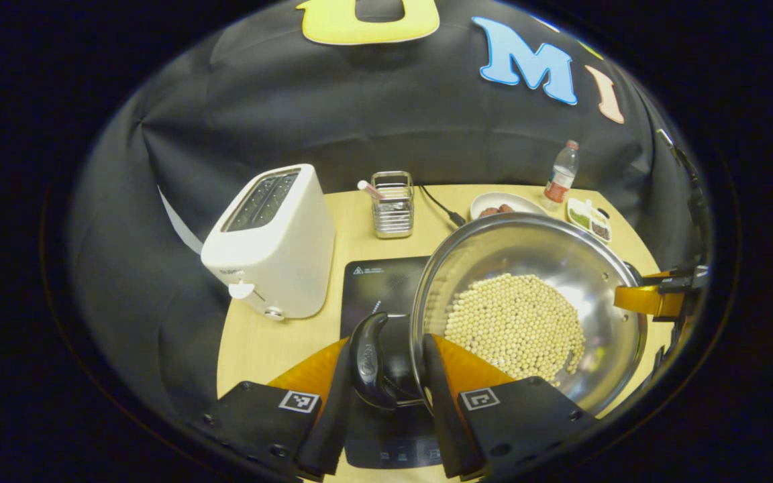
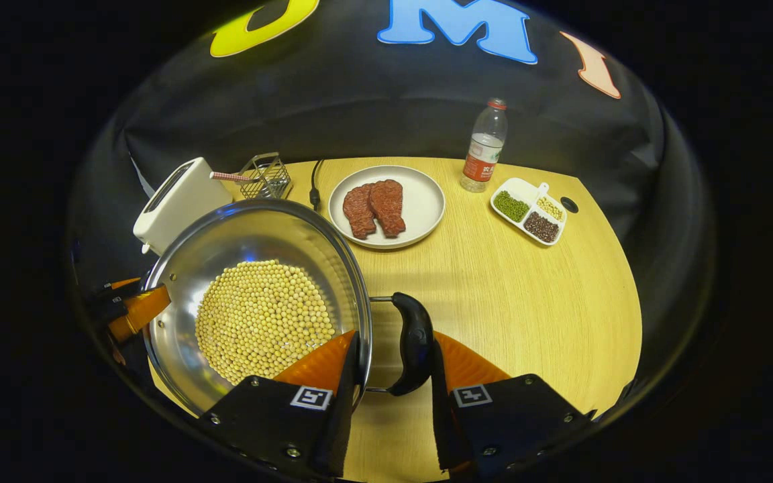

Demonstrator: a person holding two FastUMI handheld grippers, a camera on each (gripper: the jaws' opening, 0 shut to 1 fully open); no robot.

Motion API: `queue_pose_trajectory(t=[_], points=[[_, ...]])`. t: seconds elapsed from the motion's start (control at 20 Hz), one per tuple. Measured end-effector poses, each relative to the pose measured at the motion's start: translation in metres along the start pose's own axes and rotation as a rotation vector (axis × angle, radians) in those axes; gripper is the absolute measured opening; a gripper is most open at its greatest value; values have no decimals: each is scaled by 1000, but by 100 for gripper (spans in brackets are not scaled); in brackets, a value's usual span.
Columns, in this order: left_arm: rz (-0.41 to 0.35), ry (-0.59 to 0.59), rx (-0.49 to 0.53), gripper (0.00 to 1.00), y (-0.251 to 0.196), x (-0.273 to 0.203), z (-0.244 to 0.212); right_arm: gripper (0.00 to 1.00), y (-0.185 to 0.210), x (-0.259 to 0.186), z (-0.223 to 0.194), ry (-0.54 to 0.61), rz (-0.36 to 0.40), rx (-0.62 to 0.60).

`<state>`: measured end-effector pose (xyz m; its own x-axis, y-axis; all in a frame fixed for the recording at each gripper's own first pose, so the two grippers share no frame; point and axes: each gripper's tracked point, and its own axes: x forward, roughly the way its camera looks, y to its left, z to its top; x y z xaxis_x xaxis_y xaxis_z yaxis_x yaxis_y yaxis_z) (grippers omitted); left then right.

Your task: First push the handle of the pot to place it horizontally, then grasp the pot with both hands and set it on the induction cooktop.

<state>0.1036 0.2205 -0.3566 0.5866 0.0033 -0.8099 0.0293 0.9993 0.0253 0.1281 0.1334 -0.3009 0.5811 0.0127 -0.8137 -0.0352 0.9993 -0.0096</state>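
A steel pot (image 1: 534, 248) holding soybeans (image 1: 514, 322) hangs level between my two grippers, partly over the black induction cooktop (image 1: 380, 282). My left gripper (image 1: 390, 349) is clamped across the pot's black side handle (image 1: 368, 359) and the rim, one finger outside the handle and one inside the pot wall. In the right gripper view the pot (image 2: 259, 231) lies at the left. My right gripper (image 2: 396, 342) clamps the opposite handle (image 2: 413, 349) and rim the same way. The far gripper shows at each pot's other side.
A white toaster (image 1: 272, 241) stands left of the cooktop, with a wire holder (image 1: 393, 204) behind it. On the wooden table (image 2: 527, 302) sit a plate of meat (image 2: 386, 204), a water bottle (image 2: 484, 147), a divided dish of beans (image 2: 531, 209) and a power cable (image 2: 314, 181).
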Motion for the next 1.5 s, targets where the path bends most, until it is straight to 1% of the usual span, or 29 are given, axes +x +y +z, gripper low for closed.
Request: queue_pose_trajectory(t=[0.05, 0.1, 0.15, 0.2, 0.25, 0.35, 0.4, 0.5, 0.55, 0.6, 0.65, 0.7, 0.75, 0.85, 0.9, 0.95, 1.1, 1.15, 1.2, 1.25, 1.3, 1.35, 1.4, 1.45, 1.5], points=[[0, 0, -1, 59, 5, 2, 1, 51, 5, 1, 1, 0, 1, -1], [-1, -1, -5, 65, 10, 3, 1, 51, 10, 3, 4, -1, 3, 0], [-1, -2, -9, 62, 16, 5, 3, 51, 14, 4, 5, -1, 5, 0], [0, 1, -13, 65, 21, 7, 2, 51, 19, 5, 6, 0, 5, 2], [3, 4, -17, 62, 26, 8, 2, 51, 24, 7, 6, 1, 6, -1], [11, 2, -18, 62, 36, 10, 3, 51, 34, 9, 7, 3, 11, -4], [14, 3, -20, 59, 41, 12, 2, 51, 38, 10, 7, 4, 14, -3], [16, 5, -28, 58, 48, 12, 2, 51, 45, 12, 8, 6, 16, -1], [17, 8, -29, 62, 51, 14, 1, 51, 48, 13, 8, 7, 16, -2], [17, 7, -27, 59, 52, 16, 0, 51, 51, 13, 8, 8, 16, -2], [19, 8, -27, 59, 54, 16, 1, 51, 53, 14, 8, 11, 18, -1], [18, 9, -25, 62, 54, 14, 3, 51, 55, 16, 7, 13, 18, 1], [19, 11, -24, 59, 54, 15, 3, 51, 56, 16, 7, 15, 18, 7], [20, 11, -24, 59, 53, 19, 3, 51, 58, 17, 7, 15, 15, 12], [19, 11, -28, 65, 53, 19, 3, 51, 60, 18, 7, 13, 12, 15], [16, 12, -29, 59, 53, 20, 3, 51, 60, 18, 8, 12, 9, 18], [7, 16, -23, 59, 53, 23, 3, 51, 60, 21, 7, 17, 4, 26], [5, 19, -20, 62, 53, 23, 3, 51, 60, 23, 7, 19, 4, 30], [3, 19, -18, 62, 52, 24, 3, 51, 60, 24, 7, 21, 2, 36], [2, 21, -16, 59, 53, 25, 3, 51, 60, 25, 7, 20, 2, 38], [1, 19, -16, 62, 52, 24, 3, 51, 61, 26, 7, 19, 1, 41], [0, 19, -13, 62, 52, 25, 4, 51, 61, 27, 6, 19, 1, 48], [1, 19, -13, 59, 52, 24, 3, 51, 62, 28, 6, 16, 1, 53], [2, 17, -9, 62, 53, 24, 4, 51, 62, 29, 6, 16, 0, 58], [4, 16, -6, 62, 53, 25, 3, 51, 63, 31, 5, 14, -1, 59]])
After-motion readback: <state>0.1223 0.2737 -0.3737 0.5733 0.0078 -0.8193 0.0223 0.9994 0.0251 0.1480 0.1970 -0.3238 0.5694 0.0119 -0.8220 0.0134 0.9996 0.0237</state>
